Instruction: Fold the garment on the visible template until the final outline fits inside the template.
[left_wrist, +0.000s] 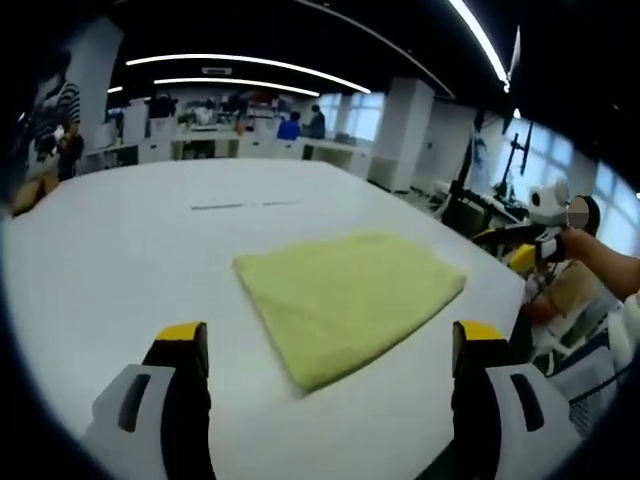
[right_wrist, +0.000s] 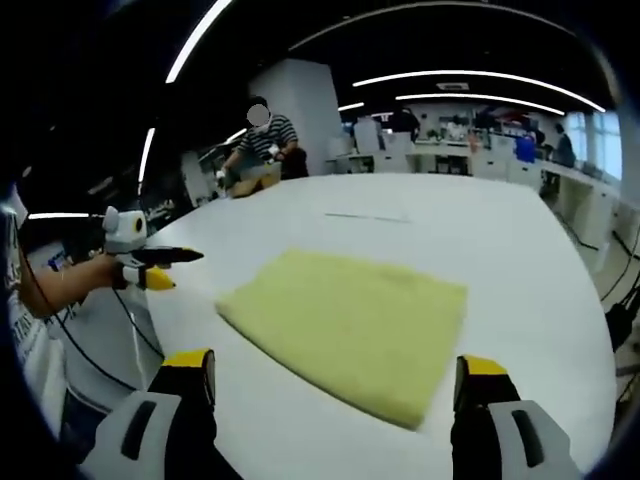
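- Garment (left_wrist: 348, 300) lies folded flat on the white table (left_wrist: 120, 240), just beyond both sets of jaws, touched by neither.
- Left gripper (left_wrist: 330, 350) has its jaws spread wide with nothing between them; right gripper (right_wrist: 335, 375) is likewise wide apart and holds nothing.
- Judging by the compact rectangle, folding looks near finished; no template outline is clear to me, so check the fit before stopping.
- If another fold is needed, pinch the near corners together and carry them over evenly.
- Cloth is pale yellow, soft and matte, with a rounded folded edge; the tabletop is smooth and glossy.
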